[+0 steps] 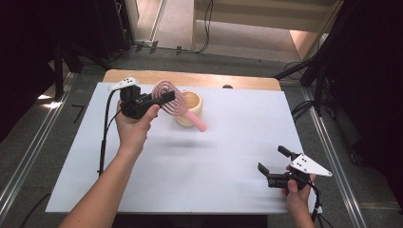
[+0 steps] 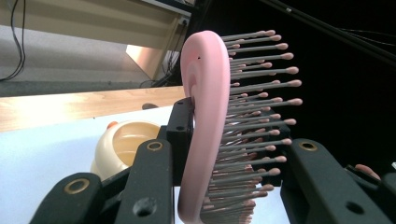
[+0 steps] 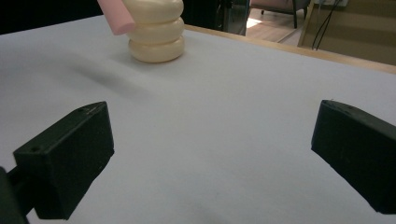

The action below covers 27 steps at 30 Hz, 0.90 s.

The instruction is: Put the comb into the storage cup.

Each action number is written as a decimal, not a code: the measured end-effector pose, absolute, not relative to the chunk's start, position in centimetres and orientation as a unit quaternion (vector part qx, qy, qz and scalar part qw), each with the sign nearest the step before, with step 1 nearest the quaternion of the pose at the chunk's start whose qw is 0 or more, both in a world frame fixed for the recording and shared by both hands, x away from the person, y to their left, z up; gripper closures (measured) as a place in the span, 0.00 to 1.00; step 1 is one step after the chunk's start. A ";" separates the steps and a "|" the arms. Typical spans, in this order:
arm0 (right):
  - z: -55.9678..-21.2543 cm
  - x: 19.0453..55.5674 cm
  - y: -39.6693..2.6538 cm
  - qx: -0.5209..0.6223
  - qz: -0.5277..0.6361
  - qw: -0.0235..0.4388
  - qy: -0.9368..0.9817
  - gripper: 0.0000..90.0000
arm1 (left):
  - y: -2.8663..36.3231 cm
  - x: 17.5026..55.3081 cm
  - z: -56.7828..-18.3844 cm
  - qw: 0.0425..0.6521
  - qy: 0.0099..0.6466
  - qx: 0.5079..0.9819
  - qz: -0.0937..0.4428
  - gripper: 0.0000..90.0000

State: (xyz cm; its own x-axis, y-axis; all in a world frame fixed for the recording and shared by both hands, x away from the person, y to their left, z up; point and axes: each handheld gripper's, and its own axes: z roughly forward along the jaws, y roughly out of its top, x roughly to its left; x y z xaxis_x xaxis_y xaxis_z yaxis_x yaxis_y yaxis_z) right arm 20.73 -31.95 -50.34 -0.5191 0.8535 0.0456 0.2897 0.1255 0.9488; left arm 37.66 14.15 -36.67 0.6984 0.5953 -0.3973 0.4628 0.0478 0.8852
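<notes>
Jaws on the left gripper [image 1: 161,99] were clamped on the head of a pink hairbrush [image 1: 172,100], one pad on the smooth back and the other in among the bristles, so that was a solid grip. From above, the brush was up off the white table [image 1: 228,142], its round head tilted and its handle slanting down to the right across the front of a cream ribbed cup [image 1: 192,108]. That cup sat toward the far middle of the table, just to the right of the left hand [image 1: 135,126]. Couldn't tell if the handle actually touched the cup or just passed in front of it.

Way over at the near right corner, the right gripper [image 1: 272,160] was well apart from all that. Its jaws were spread wide with nothing between them, just bare table, and it pointed back toward the cup.
</notes>
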 end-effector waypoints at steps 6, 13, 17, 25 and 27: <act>-50.1 20.5 -32.2 0.407 0.527 0.276 0.694 0.00 | 14.4 38.0 -35.9 0.618 0.384 0.683 0.058 0.74; -50.0 20.5 -32.3 0.407 0.530 0.277 0.691 0.00 | 14.3 38.2 -34.9 0.620 0.379 0.684 0.068 0.74; -50.0 20.4 -32.3 0.406 0.530 0.276 0.692 0.00 | 14.4 38.4 -34.6 0.620 0.381 0.682 0.073 0.74; -50.0 20.4 -32.1 0.404 0.531 0.272 0.693 0.00 | 14.8 39.0 -34.8 0.621 0.389 0.676 0.075 0.74; -50.1 20.4 -32.1 0.403 0.530 0.272 0.695 0.00 | 14.9 39.2 -34.7 0.621 0.390 0.676 0.077 0.74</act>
